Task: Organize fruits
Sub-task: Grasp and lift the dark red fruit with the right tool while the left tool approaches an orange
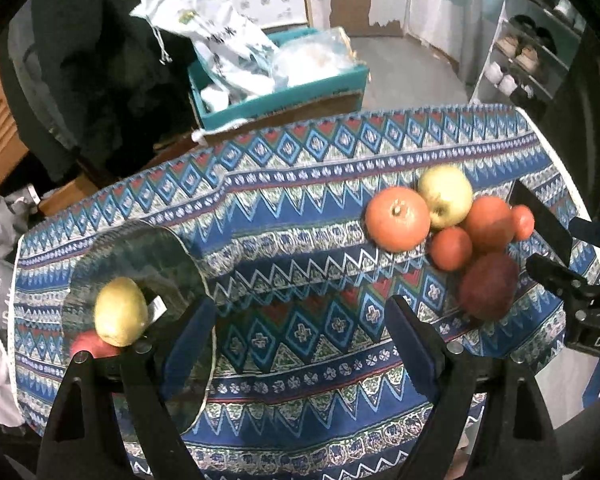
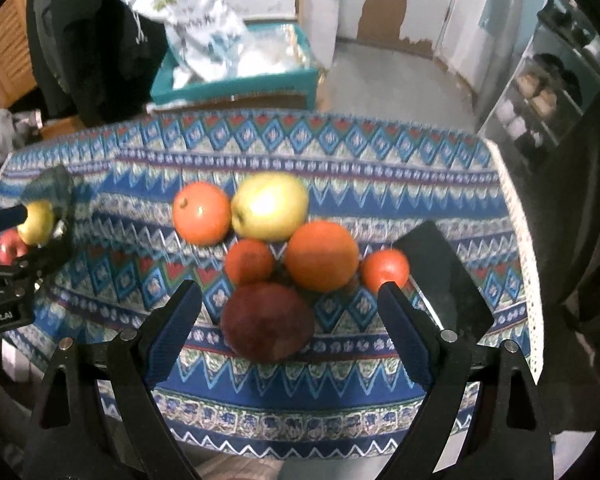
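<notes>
Both grippers gape wide, holding nothing. Right gripper (image 2: 290,306) hovers with the dark red fruit (image 2: 267,322) between its fingers — likely the next pick; it calls for lowering and closing. Left gripper (image 1: 300,320) waits, glass plate (image 1: 140,252) beside its left finger.

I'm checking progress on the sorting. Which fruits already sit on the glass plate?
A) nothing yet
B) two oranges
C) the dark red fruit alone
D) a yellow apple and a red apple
D: the glass plate holds a yellow apple with a red apple beside it.
</notes>
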